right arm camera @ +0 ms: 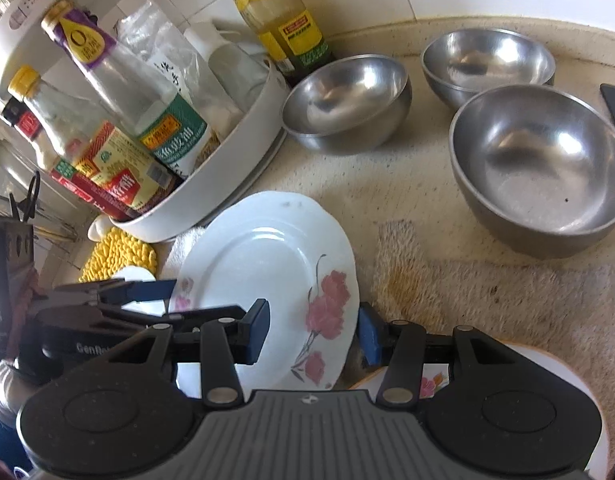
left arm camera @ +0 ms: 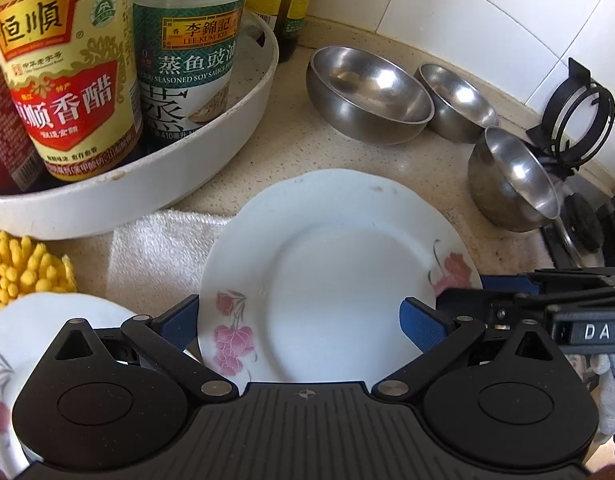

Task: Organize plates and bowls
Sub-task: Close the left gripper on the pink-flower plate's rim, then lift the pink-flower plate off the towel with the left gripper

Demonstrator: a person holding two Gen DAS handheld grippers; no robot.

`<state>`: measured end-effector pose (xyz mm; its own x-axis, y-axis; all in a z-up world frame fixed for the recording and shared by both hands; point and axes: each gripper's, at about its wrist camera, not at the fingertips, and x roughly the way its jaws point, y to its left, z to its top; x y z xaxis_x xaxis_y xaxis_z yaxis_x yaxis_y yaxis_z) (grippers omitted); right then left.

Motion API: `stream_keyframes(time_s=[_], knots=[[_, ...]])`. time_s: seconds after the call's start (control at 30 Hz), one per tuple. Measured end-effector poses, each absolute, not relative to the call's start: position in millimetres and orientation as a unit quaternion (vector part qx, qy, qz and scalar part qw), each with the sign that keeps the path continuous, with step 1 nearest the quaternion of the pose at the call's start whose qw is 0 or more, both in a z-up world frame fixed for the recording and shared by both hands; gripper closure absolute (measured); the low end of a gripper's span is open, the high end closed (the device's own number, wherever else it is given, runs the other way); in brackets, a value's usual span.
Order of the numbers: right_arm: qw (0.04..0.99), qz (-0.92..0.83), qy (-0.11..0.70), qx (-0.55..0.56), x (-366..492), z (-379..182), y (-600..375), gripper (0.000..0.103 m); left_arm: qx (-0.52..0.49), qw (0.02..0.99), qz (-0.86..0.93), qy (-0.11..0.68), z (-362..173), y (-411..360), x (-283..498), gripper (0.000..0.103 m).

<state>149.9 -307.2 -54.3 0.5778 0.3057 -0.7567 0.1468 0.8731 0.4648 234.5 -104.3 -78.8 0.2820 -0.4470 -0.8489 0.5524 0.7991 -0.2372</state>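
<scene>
In the left wrist view the flowered plate (left arm camera: 327,276) is seen in the lower middle of the frame, between the two blue pads of the left tongs (left arm camera: 301,322), which are spread wide, one pad at each side of the rim. Whether the pads press on the rim cannot be told. The plate is round, so no long axis is given; it appears tilted, its far edge over the white towel (left arm camera: 159,252). In the right wrist view the same plate (right arm camera: 267,280) is crossed by the right tongs (right arm camera: 313,334), partly open, with the plate's right rim between the pads; a firm hold cannot be confirmed there either. Both tongs are equally near.

Three steel bowls (right arm camera: 539,164) lie apart in the upper right on the counter (right arm camera: 347,192). The right view alone shows a beige mat (right arm camera: 487,292) and another plate (right arm camera: 547,368) under the tongs; the left view alone shows a second flowered plate (left arm camera: 11,344) at lower left.
</scene>
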Motion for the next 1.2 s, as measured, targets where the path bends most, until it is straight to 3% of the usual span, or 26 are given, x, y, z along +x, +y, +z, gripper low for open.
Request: stream_keyframes(time_s=[0.6, 1.2], knots=[[0.859, 0.029, 0.452, 0.24, 134, -42, -317, 0.048, 0.059, 0.8, -0.31, 0.51, -75, -119, 213, 0.001], [0.864, -0.025, 0.437, 0.248, 64, -20, -331, 0.048, 0.089, 0.804, -0.356, 0.468, -50, -143, 163, 0.001]])
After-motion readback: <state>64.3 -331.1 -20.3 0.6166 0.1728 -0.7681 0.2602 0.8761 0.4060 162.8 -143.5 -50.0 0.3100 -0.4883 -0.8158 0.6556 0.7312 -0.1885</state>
